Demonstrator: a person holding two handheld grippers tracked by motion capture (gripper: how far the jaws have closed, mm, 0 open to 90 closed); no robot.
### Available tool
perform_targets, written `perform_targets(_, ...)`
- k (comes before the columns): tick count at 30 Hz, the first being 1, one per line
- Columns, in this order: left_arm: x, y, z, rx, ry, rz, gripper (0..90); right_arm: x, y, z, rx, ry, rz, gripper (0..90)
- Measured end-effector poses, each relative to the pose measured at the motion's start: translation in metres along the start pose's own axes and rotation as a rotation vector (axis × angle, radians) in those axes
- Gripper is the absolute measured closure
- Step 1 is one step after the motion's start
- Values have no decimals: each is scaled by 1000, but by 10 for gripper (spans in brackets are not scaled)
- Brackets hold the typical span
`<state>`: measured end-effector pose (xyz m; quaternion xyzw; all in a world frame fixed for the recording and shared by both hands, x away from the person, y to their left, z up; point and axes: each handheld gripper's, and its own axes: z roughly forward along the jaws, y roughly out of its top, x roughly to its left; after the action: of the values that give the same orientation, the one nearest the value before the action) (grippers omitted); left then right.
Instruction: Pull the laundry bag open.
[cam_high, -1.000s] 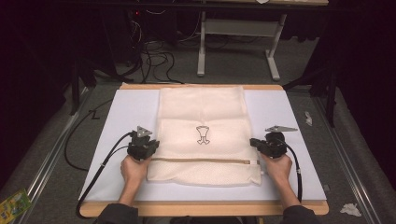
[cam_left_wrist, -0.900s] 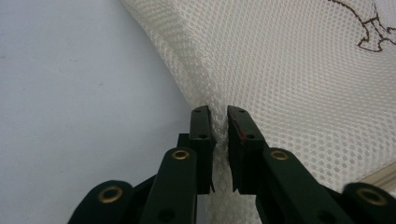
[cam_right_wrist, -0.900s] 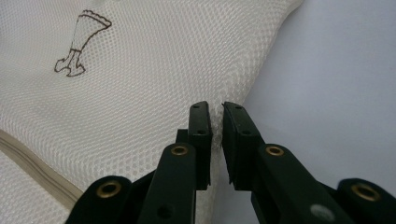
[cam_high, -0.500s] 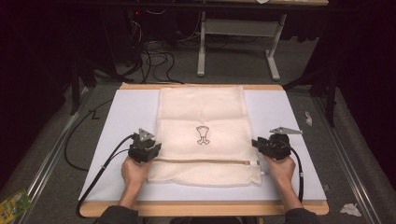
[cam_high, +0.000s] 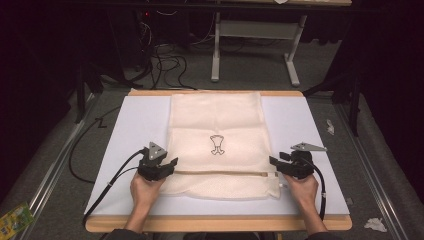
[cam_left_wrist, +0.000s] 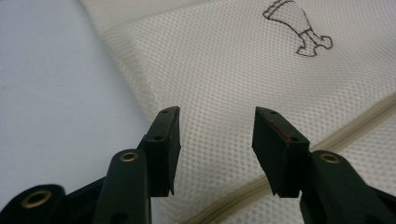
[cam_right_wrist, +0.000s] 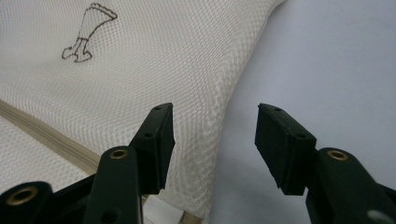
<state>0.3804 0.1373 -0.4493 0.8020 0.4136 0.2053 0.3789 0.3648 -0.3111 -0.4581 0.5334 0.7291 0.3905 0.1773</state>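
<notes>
Now both claws, left claw (cam_high: 172, 163) and right claw (cam_high: 274, 162), have just been opening, released above the mesh bag (cam_high: 216, 127); lift clear without snagging the zipper (cam_high: 220, 173)

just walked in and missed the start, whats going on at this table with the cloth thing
A person holds a gripper in each hand at the near corners of a cream mesh bag lying flat on the white table top. The left gripper sits at the bag's left edge and the right gripper at its right edge, both beside the zipper seam. Both sets of jaws have just been opening and now stand apart, gripping nothing; the mesh lies below them, released.
</notes>
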Motion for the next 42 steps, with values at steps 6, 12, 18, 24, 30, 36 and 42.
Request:
perform_targets(6,-17,3,6,-4,-59,17,507,6,-5,7,22,12,2,461)
perform_targets(12,-29,5,12,10,-78,34,500,10,-8,10,49,19,14,454)
perform_targets(18,-39,9,22,19,-98,48,491,10,-10,15,60,11,35,470)
perform_targets(24,-47,12,32,25,-125,36,489,12,-10,17,94,-5,10,576)
perform_targets(30,-56,17,41,37,-152,37,480,19,-9,17,125,-48,-82,765)
perform_targets(36,-66,23,49,49,-176,47,469,18,-10,17,119,10,-107,879)
perform_targets(42,-80,33,53,50,-214,61,458,15,-9,9,78,62,-81,884)
